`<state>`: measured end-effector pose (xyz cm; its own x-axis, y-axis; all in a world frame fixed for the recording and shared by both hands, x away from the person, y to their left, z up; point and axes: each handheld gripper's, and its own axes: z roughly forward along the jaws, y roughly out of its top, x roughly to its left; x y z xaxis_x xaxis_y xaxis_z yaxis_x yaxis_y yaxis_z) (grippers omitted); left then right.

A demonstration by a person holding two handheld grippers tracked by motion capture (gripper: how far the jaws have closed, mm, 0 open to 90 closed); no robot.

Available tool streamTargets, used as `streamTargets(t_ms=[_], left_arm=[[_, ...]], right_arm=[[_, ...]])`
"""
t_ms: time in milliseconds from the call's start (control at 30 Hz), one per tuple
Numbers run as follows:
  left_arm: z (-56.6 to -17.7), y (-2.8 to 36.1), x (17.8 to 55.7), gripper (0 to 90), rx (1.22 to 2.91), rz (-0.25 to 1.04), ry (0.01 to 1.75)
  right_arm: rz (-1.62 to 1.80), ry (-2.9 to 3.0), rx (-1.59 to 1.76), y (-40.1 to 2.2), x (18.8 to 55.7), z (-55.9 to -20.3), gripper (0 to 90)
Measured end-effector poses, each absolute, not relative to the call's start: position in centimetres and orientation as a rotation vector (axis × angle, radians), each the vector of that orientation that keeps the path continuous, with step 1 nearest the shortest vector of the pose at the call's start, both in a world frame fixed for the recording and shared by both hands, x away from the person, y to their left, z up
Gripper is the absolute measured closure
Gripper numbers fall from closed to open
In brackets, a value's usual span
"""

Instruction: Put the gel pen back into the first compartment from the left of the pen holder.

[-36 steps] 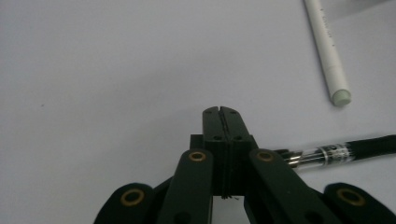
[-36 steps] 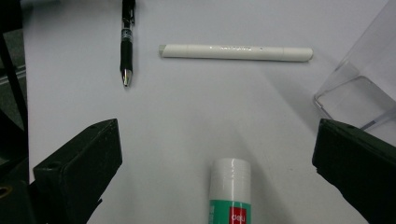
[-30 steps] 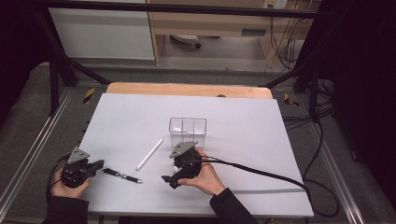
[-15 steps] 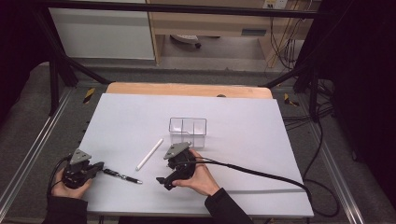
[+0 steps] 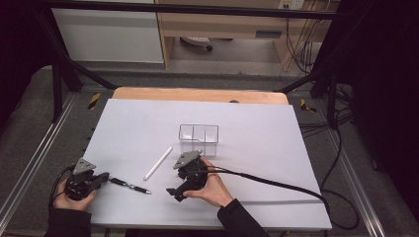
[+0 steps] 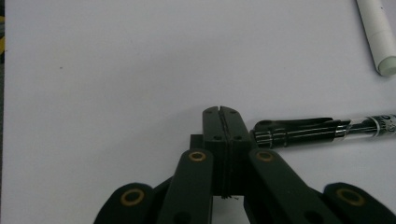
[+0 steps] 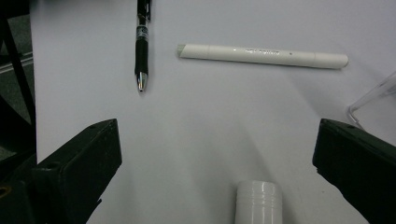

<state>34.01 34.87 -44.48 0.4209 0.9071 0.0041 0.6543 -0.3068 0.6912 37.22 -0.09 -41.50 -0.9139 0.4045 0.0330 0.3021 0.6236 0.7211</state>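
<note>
The left tool (image 5: 101, 178) rests on the white tabletop (image 5: 257, 123), jaws pressed together, empty, just beside the black pen (image 5: 129, 185). The white marker (image 5: 158, 163) lies right of it, its print unreadable. The right tool (image 5: 174, 192) gapes wide, empty, near a clear box (image 5: 198, 139).

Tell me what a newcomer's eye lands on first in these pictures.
First the white sheet over the table, with a clear divided box at its middle. Nearer the person lie a white marker and a black pen. The left gripper rests shut beside the pen's clip end; the right gripper stands wide open.
</note>
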Motion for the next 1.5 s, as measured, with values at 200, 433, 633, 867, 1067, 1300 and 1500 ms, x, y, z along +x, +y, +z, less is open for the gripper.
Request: streamTargets(t_ms=[200,433,633,867,1067,1300,1500], left_arm=[[-44.5,34.4,34.0,89.3,2.071,0.520,1.296],[-44.5,34.2,34.4,89.2,2.060,0.547,1.294],[-44.4,33.8,34.8,89.2,2.066,0.546,1.277],[-44.6,33.3,34.6,89.3,2.063,0.516,1.272],[-44.6,33.1,34.3,89.3,2.070,0.509,1.275],[-44.8,32.5,34.1,89.3,2.055,0.494,1.279],[-44.8,31.6,34.0,89.3,2.069,0.499,1.256]], right_arm=[[1.175,2.706,0.592,-0.1,37.2,-41.4,2.0],[1.205,2.714,0.603,0.2,37.1,-41.6,3.2],[1.184,2.718,0.592,0.9,37.1,-41.5,4.0],[1.167,2.733,0.552,2.8,36.7,-41.5,4.4],[1.159,2.757,0.534,4.2,36.4,-41.6,4.7],[1.158,2.773,0.517,5.3,36.2,-42.0,6.6],[1.129,2.796,0.492,5.4,36.2,-42.6,12.0]])
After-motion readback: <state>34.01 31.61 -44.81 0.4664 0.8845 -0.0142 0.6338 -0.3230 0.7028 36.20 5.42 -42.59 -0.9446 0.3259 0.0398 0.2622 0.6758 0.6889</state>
